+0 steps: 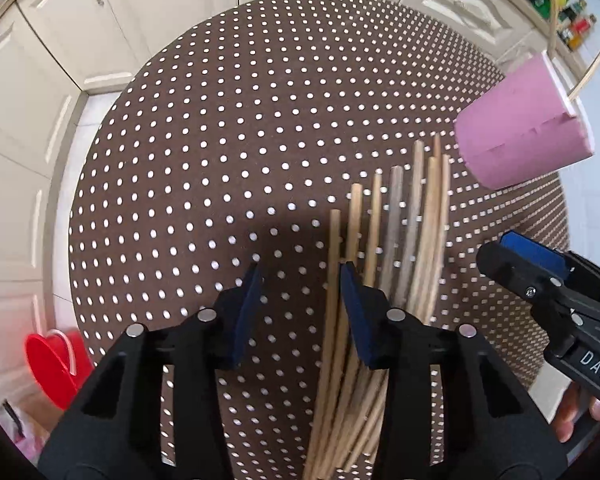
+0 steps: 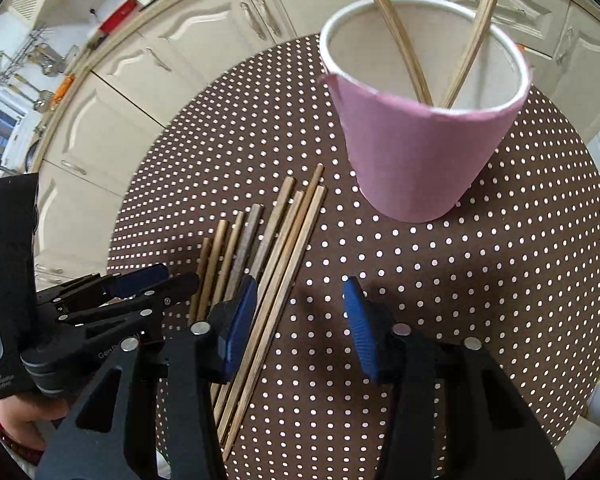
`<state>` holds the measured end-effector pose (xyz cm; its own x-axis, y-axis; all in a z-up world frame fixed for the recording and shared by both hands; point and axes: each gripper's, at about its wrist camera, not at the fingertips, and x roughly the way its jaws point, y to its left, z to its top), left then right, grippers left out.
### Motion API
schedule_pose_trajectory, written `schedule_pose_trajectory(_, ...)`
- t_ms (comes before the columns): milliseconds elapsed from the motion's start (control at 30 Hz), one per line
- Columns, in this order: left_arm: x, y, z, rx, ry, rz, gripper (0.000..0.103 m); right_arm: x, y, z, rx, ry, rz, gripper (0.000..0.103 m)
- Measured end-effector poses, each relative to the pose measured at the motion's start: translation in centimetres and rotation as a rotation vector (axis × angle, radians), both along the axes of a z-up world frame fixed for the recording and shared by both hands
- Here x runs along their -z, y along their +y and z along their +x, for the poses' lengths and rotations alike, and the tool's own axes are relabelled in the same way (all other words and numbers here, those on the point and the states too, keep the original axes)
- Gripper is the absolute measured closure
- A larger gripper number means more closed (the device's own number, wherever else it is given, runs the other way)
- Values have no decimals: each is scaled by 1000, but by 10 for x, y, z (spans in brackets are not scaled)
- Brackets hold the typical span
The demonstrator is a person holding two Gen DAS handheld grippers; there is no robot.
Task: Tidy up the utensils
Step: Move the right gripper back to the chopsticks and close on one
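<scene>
Jaws wide on both sides, nothing held: mid-sort, between picks.

Left gripper [image 1: 300, 312] poised over leftmost sticks of chopsticks [image 1: 380, 264] lying in a loose row on dotted table [image 1: 188, 168]; right gripper [image 2: 300, 320] hovering just right of same row, jaws equally spread. Farther right, pink cup [image 2: 420, 152] upright with two sticks already inside. Next, probably: straddle a single stick, close, lift, tip end-down into cup without nudging neighbours.

Pink cup [image 2: 424, 152] holding two chopsticks [image 2: 404, 48], loose chopsticks [image 2: 276, 248] beside it
</scene>
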<state>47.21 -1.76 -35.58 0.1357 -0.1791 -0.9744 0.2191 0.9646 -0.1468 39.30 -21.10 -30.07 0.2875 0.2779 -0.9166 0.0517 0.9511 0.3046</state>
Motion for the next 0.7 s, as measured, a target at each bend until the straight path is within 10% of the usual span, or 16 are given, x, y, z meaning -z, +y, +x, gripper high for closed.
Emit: schedule_pose_trajectory(700, 7, 12, 9, 27, -6, -30, 93, 24, 27, 34, 95, 90, -179, 84)
